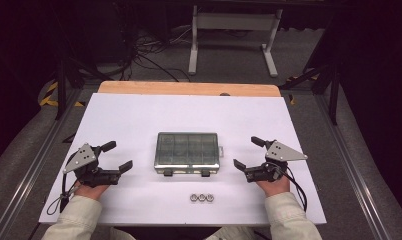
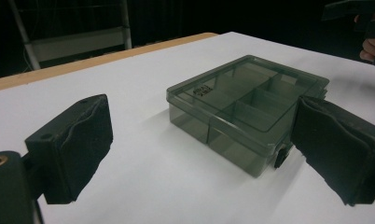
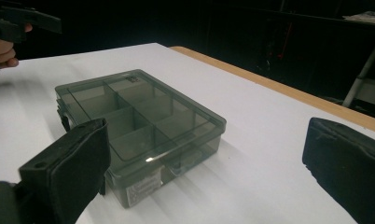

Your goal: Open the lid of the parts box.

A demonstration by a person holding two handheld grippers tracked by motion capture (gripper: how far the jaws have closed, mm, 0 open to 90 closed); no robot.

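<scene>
A smoky clear plastic compartment box (image 1: 187, 152) lies shut in the middle of the white table top (image 1: 139, 115), its two latches facing the person. Three small metal nuts (image 1: 201, 198) lie in a row just in front of it. My left gripper (image 1: 117, 156) rests on the table left of the box, open, nothing between its jaws. My right gripper (image 1: 248, 152) rests to the right of the box, open and empty too. The box (image 2: 246, 105) shows past the left gripper's wide-apart jaws, and the box (image 3: 139, 121) shows between the right gripper's jaws.
A wooden strip (image 1: 189, 88) edges the table's far side. Beyond it stand a white metal frame (image 1: 234, 30) and loose cables on the floor. Dark stands flank the table.
</scene>
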